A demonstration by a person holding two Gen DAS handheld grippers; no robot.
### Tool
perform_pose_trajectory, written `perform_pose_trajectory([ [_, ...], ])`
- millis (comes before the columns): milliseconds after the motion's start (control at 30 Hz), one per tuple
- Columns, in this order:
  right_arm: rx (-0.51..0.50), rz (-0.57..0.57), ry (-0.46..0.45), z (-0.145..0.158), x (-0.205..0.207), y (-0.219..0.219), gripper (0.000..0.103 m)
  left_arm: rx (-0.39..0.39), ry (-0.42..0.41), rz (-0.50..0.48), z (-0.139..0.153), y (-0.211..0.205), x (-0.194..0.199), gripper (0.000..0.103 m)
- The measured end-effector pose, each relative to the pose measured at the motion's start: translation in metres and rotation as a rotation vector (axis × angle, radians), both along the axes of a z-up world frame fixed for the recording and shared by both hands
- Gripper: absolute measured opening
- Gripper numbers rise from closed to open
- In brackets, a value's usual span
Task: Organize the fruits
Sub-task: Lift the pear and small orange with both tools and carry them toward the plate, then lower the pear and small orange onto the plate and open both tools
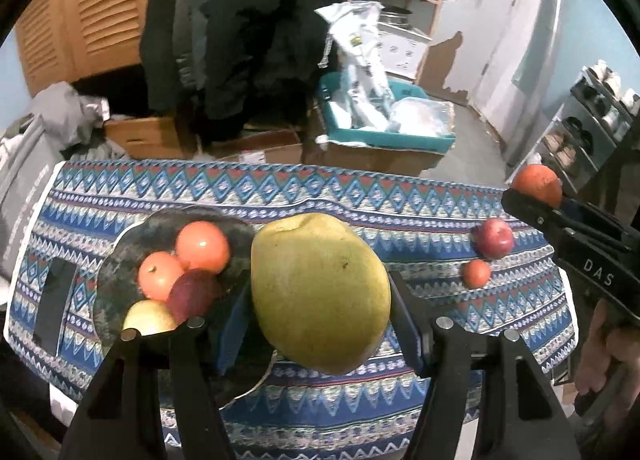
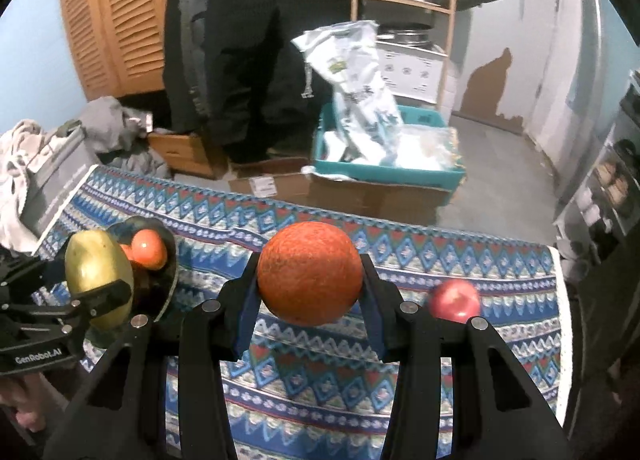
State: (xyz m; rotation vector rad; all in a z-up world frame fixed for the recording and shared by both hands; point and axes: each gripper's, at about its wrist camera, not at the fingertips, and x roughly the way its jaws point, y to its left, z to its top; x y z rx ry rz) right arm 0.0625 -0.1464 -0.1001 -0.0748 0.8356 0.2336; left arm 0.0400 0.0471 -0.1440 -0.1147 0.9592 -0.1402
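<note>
Left wrist view: the left gripper is clamped on a large yellow-green mango, its pads pressing both flanks, and the fruit hangs just beside the dark plate, probably because that plate is where the fruit is being gathered. Already on the plate are two orange fruits (tangerines, by the look), a dark red fruit and a pale yellow one.

The right gripper is closed tight on a rough-skinned orange, held above the patterned tablecloth well to the right of the plate, presumably waiting its turn.

Still loose on the cloth are a red apple and a small orange fruit near it. A dark flat object, possibly a phone, lies left of the plate.

The fruit piled at the plate's near side leaves little room for something as big as the mango, so it may roll or push the others. The far part of the plate looks freer.
</note>
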Motion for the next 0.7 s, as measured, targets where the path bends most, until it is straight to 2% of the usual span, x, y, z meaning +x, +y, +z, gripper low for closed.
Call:
perform_pose_trajectory([
  [233, -0.005, 0.063, 0.019, -0.013, 0.011, 0.033, 0.044, 0.046, 0.024, 0.054, -0.018, 0.026, 0.0, 0.066],
  [700, -0.001, 0.172, 0.103, -0.046, 0.028, 0.101, 0.044, 0.061, 0.106, 0.135, -0.055, 0.072, -0.009, 0.066],
])
